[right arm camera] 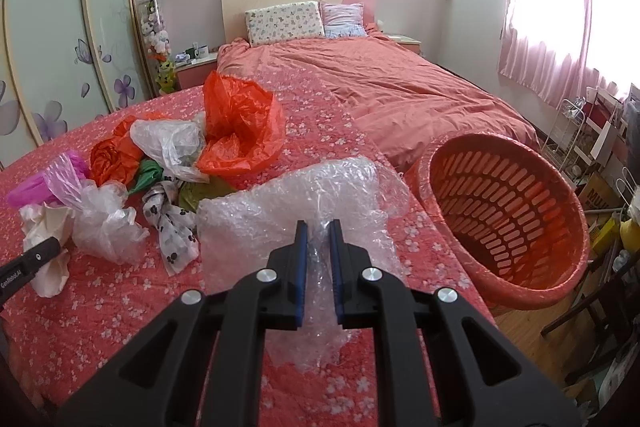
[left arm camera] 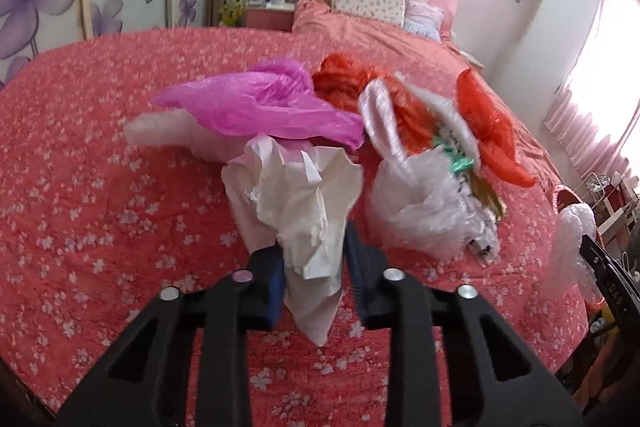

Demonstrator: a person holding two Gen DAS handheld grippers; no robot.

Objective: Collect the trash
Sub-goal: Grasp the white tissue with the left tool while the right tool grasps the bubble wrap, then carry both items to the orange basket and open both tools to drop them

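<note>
Tongs on both sides are busy: the left gripper (left arm camera: 314, 259) pinches crumpled white paper (left arm camera: 296, 195) at lower centre of its frame, while the right gripper (right arm camera: 319, 255) is clamped on bubble wrap (right arm camera: 288, 203), centre frame. Coloured plastic bags (right arm camera: 236, 123) lie heaped on the floral bedspread (right arm camera: 100, 299) at left. Orange basket (right arm camera: 560, 239) sits tilted at right, beside the bed's edge.

Left gripper (left arm camera: 314, 269): matte black plastic frame with triangular cut-outs; blue ribbed pads are fitted inside the fingers (left arm camera: 354, 267).
Right gripper (right arm camera: 318, 269): same black build, blue pads.
Fasteners: four round silver screw heads are set across each.
Marking: white lettering is printed on the side.
</note>
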